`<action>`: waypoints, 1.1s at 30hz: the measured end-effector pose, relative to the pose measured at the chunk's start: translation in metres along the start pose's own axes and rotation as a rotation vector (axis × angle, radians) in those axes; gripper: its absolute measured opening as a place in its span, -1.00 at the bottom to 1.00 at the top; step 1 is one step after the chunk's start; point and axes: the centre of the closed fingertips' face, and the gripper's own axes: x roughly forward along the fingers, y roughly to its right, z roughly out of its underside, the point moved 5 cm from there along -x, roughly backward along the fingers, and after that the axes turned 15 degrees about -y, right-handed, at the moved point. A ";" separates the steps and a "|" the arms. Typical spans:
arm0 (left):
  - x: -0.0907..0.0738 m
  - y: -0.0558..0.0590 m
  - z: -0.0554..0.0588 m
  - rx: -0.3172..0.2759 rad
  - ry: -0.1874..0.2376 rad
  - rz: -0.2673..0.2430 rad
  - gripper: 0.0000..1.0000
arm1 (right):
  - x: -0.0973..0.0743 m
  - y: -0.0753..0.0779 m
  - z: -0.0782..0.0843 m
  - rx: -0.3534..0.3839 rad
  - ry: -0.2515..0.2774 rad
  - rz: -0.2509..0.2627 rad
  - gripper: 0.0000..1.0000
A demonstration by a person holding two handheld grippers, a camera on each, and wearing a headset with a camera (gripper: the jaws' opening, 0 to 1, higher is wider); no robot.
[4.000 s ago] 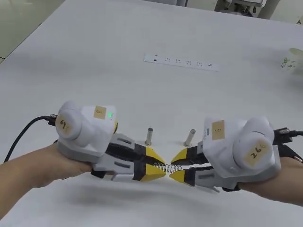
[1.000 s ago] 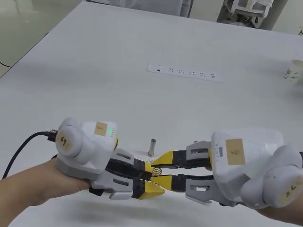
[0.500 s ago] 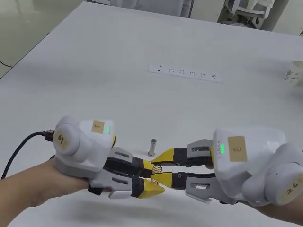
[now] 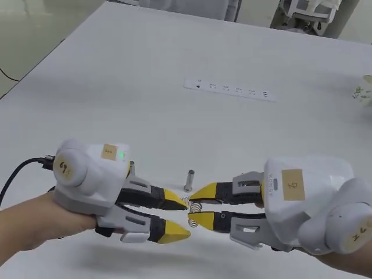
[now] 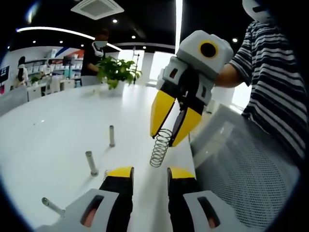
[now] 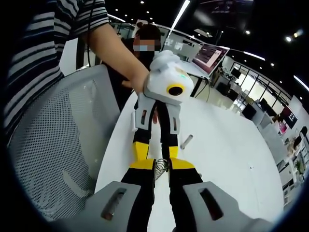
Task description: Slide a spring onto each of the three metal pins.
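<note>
Spring (image 4: 196, 207) clenched in right tongs (image 4: 190, 209), its long axis pointing out toward the released left tongs (image 4: 187, 218).

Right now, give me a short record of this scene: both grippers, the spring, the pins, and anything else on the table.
left gripper: open, nothing between its jaws
right gripper: shut on the spring
spring: held by one end at the right gripper's tips, free end just off the left gripper's open jaws
pins: three, none with a spring on it; two upright, the third slanted at the edge of the left gripper view
table: white
power strip: white, lying farther back on the table
</note>
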 end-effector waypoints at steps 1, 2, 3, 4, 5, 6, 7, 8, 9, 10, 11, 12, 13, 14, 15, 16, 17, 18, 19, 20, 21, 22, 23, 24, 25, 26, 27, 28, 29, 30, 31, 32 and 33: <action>-0.001 0.000 0.001 -0.003 0.001 -0.002 -0.55 | 0.000 0.000 0.000 -0.002 -0.001 0.002 -0.86; -0.002 -0.001 0.002 -0.007 0.003 -0.006 -0.53 | 0.000 0.001 0.000 -0.002 -0.001 0.005 -0.86; -0.004 -0.001 0.003 -0.009 0.003 -0.011 -0.49 | 0.000 0.001 0.000 0.000 0.001 0.007 -0.86; -0.004 -0.001 0.003 -0.013 0.004 -0.014 -0.47 | 0.000 0.002 0.000 0.001 0.002 0.009 -0.86; -0.005 -0.002 0.004 -0.016 0.005 -0.016 -0.44 | -0.001 0.003 0.000 0.002 0.001 0.012 -0.86; -0.006 -0.002 0.004 -0.019 0.008 -0.023 -0.41 | -0.001 0.003 0.001 0.003 0.000 0.013 -0.86; -0.007 -0.002 0.005 -0.021 0.008 -0.025 -0.40 | -0.001 0.004 0.001 0.006 -0.001 0.014 -0.86; -0.008 -0.002 0.005 -0.026 0.006 -0.028 -0.39 | -0.001 0.004 0.002 0.005 -0.002 0.016 -0.86; -0.008 -0.003 0.006 -0.027 0.007 -0.031 -0.37 | -0.001 0.004 0.002 0.004 -0.003 0.018 -0.86; -0.010 -0.003 0.007 -0.027 0.010 -0.035 -0.35 | -0.001 0.005 0.003 0.006 -0.004 0.020 -0.86; -0.011 -0.003 0.007 -0.031 0.012 -0.034 -0.33 | -0.002 0.005 0.003 0.007 -0.004 0.021 -0.86; -0.013 -0.002 0.008 -0.039 0.015 -0.033 -0.31 | -0.002 0.006 0.003 0.007 -0.005 0.023 -0.86; -0.014 -0.002 0.008 -0.039 0.016 -0.032 -0.28 | -0.002 0.006 0.004 0.008 -0.006 0.025 -0.86; -0.016 0.000 0.009 -0.035 0.018 -0.029 -0.25 | -0.002 0.007 0.004 0.009 -0.007 0.028 -0.86; -0.018 0.001 0.010 -0.033 0.017 -0.035 -0.22 | -0.002 0.007 0.004 0.010 -0.007 0.029 -0.86; -0.020 0.001 0.011 -0.032 0.017 -0.047 -0.20 | -0.002 0.007 0.005 0.011 -0.009 0.031 -0.86; -0.022 0.000 0.012 -0.039 0.027 -0.057 -0.18 | -0.002 0.008 0.006 0.013 -0.010 0.032 -0.86; -0.024 0.000 0.013 -0.047 0.033 -0.059 -0.14 | -0.002 0.008 0.006 0.014 -0.011 0.033 -0.86; -0.027 0.000 0.015 -0.055 0.038 -0.063 -0.11 | -0.002 0.008 0.007 0.013 -0.013 0.034 -0.86; -0.029 0.000 0.015 -0.060 0.041 -0.065 -0.06 | -0.002 0.008 0.008 0.013 -0.015 0.035 -0.86; -0.031 0.000 0.017 -0.066 0.042 -0.077 -0.02 | -0.002 0.009 0.008 0.014 -0.014 0.038 -0.86; -0.033 -0.001 0.018 -0.067 0.045 -0.085 0.02 | -0.002 0.009 0.008 0.015 -0.014 0.039 -0.86; -0.034 -0.001 0.018 -0.073 0.048 -0.089 0.06 | -0.002 0.009 0.008 0.016 -0.013 0.041 -0.86; -0.036 -0.001 0.019 -0.081 0.053 -0.093 0.12 | -0.003 0.009 0.008 0.018 -0.012 0.043 -0.86; -0.038 -0.002 0.020 -0.090 0.060 -0.102 0.16 | -0.003 0.010 0.008 0.020 -0.012 0.044 -0.86; -0.040 -0.002 0.021 -0.094 0.062 -0.111 0.22 | -0.003 0.010 0.008 0.020 -0.013 0.046 -0.86; -0.043 -0.003 0.023 -0.104 0.067 -0.124 0.26 | -0.003 0.010 0.008 0.018 -0.014 0.048 -0.86; -0.045 -0.004 0.024 -0.115 0.072 -0.132 0.29 | -0.004 0.011 0.009 0.019 -0.015 0.050 -0.86; -0.047 -0.004 0.025 -0.124 0.078 -0.139 0.35 | -0.004 0.011 0.009 0.020 -0.015 0.052 -0.86; -0.051 -0.005 0.026 -0.140 0.101 -0.159 0.38 | -0.005 0.012 0.010 0.023 -0.017 0.055 -0.86; -0.054 -0.006 0.027 -0.149 0.110 -0.169 0.41 | -0.005 0.013 0.011 0.027 -0.017 0.056 -0.86; -0.057 -0.006 0.029 -0.156 0.110 -0.171 0.41 | -0.006 0.013 0.011 0.029 -0.017 0.059 -0.86; -0.059 -0.006 0.030 -0.160 0.112 -0.177 0.42 | -0.006 0.014 0.012 0.029 -0.019 0.061 -0.86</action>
